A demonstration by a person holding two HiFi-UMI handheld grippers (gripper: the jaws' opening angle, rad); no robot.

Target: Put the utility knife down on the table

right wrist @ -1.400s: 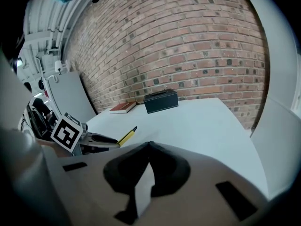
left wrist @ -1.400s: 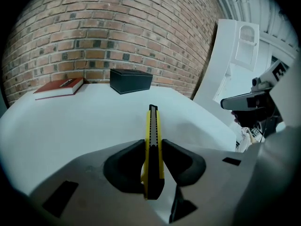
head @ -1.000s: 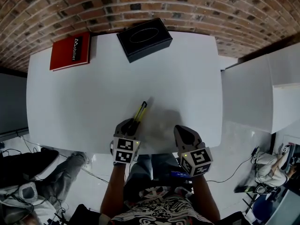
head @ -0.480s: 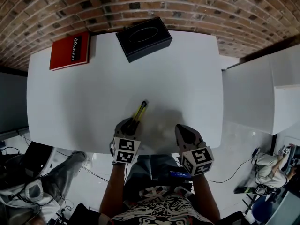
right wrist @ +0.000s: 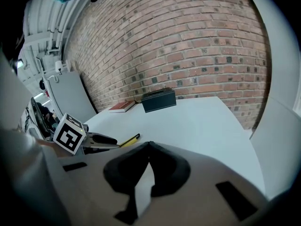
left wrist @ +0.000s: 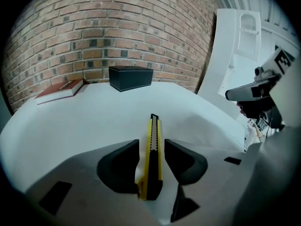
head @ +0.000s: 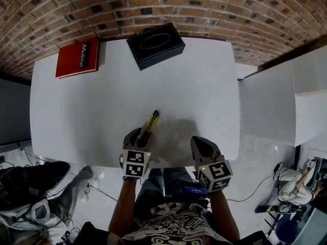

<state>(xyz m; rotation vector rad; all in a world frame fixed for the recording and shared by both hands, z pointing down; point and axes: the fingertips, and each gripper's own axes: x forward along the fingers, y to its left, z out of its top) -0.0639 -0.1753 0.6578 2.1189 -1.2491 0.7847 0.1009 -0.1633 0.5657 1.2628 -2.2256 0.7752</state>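
Note:
A yellow and black utility knife [head: 149,124] lies flat on the white table [head: 92,101] near its front edge, tip pointing away from me. My left gripper [head: 139,136] sits around the knife's rear end. In the left gripper view the knife [left wrist: 153,140] runs between the two dark pads [left wrist: 124,164], and a strip of table shows on either side of it, so the left gripper [left wrist: 151,147] is open. My right gripper [head: 200,144] hovers to the right of the knife, shut and empty [right wrist: 148,145]. Its view also catches the knife [right wrist: 128,141].
A black box [head: 156,45] stands at the table's far edge by the brick wall, a red book [head: 77,56] at the far left corner. A white cabinet [head: 286,101] stands right of the table. A person's legs and cables lie on the floor below the front edge.
Almost nothing has moved. The knife and both grippers keep their places near the front edge; only the head camera has shifted slightly.

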